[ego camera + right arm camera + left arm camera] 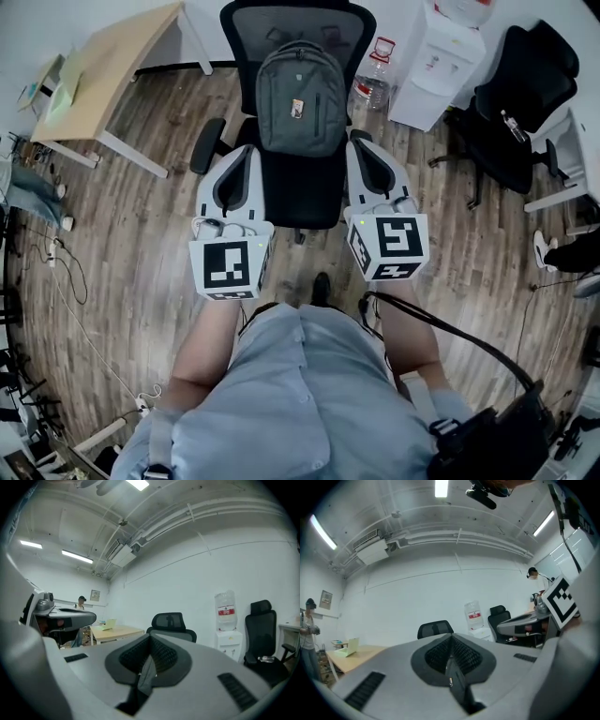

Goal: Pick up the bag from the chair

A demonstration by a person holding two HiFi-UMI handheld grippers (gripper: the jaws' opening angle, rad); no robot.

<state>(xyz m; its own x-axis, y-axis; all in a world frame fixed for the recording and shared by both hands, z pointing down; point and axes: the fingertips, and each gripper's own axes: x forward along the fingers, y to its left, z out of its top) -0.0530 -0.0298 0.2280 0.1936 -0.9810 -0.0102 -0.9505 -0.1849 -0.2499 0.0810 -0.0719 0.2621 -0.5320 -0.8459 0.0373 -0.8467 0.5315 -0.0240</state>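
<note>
The grey bag stands upright on the black chair, leaning against its mesh back. You hold your left gripper and right gripper level, flanking the seat, each with jaws pressed together on nothing. In both gripper views, those closed jaws hide the bag.

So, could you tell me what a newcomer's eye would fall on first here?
The grey fabric backpack stands out, upright on the black mesh office chair at top centre of the head view. Below it, the left gripper and right gripper, both shut and empty, point toward the chair, one at each side of its seat.
</note>
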